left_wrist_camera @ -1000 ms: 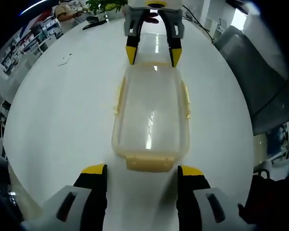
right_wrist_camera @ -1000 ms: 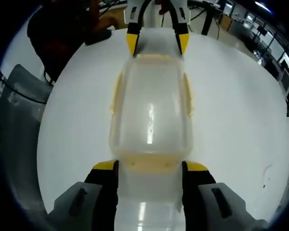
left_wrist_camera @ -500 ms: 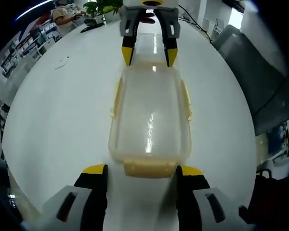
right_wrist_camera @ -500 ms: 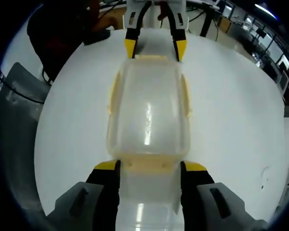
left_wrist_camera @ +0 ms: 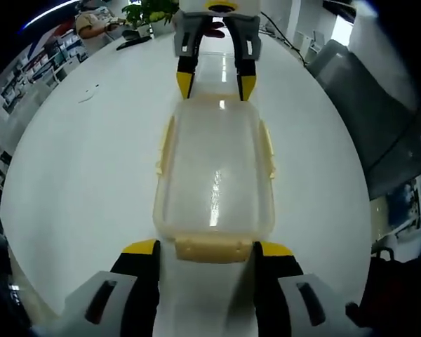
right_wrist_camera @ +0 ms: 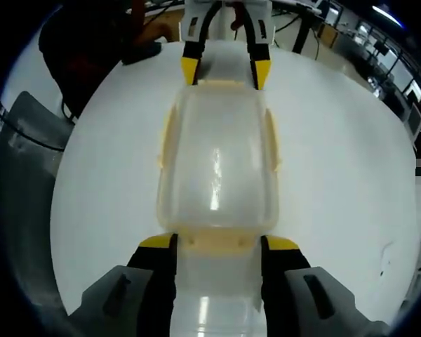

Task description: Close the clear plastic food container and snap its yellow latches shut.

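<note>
In the left gripper view, I had the left gripper [left_wrist_camera: 205, 247] at the near end of the clear container [left_wrist_camera: 214, 168], jaws spread apart and flanking the yellow end latch [left_wrist_camera: 209, 247] without clamping it. I judged this spacing suited a squeeze or press on that latch. The container lay lengthwise on the white table [left_wrist_camera: 77, 175] with its lid already seated. The side latches [left_wrist_camera: 163, 147] appeared to flare outward, so I judged them not yet snapped. At the far end, the right gripper [left_wrist_camera: 212, 86] stood with jaws likewise parted, tips just beside the opposite end.

In the right gripper view, the right gripper [right_wrist_camera: 217, 243] bracketed its own end latch [right_wrist_camera: 214, 241] and held nothing. Opposed placement would brace the container against sliding. Beyond the table, a grey chair [left_wrist_camera: 379, 119] stood.
</note>
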A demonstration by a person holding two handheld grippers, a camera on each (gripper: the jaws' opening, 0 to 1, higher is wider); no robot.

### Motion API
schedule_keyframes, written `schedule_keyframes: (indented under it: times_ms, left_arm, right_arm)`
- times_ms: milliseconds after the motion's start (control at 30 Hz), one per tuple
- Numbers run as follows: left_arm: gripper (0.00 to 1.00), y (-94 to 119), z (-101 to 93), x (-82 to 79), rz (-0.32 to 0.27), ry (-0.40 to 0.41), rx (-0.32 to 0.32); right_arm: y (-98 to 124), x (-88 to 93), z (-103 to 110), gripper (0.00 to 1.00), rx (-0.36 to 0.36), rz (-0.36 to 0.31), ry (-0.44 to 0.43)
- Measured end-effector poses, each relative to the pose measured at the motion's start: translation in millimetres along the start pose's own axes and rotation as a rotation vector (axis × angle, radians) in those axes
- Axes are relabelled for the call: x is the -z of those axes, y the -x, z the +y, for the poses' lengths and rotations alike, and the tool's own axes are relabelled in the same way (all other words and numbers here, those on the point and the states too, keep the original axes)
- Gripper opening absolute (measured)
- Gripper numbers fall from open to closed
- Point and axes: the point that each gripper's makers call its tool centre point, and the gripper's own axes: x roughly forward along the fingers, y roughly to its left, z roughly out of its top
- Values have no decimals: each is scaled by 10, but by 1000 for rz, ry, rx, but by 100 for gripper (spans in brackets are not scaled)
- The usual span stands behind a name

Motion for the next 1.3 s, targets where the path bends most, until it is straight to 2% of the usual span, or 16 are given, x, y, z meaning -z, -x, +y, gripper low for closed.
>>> schedule_keyframes:
  times_ms: [200,367,667,1033,1233,1300]
  left_arm:
    - [39,12,-20,-24,-1,-21,13]
    - [38,22,-24,-38,12,-19,12]
    - [34,48,-59,-46,41,-34,20]
    - [33,49,15,6,101,-42,28]
    - [32,57,41,9,88,-31,27]
    - [32,59,51,10,105,-25,23]
  right_arm:
    - [9,1,-2,43,-1,5,1]
    - [23,-5,-13,38,2,11,1]
    - [28,-19,-12,38,6,25,-10]
    - [42,-35,-2,36,6,59,-15]
    - [59,-32,-1,35,6,83,-7]
    - [68,-36,-2,35,9,96,-1]
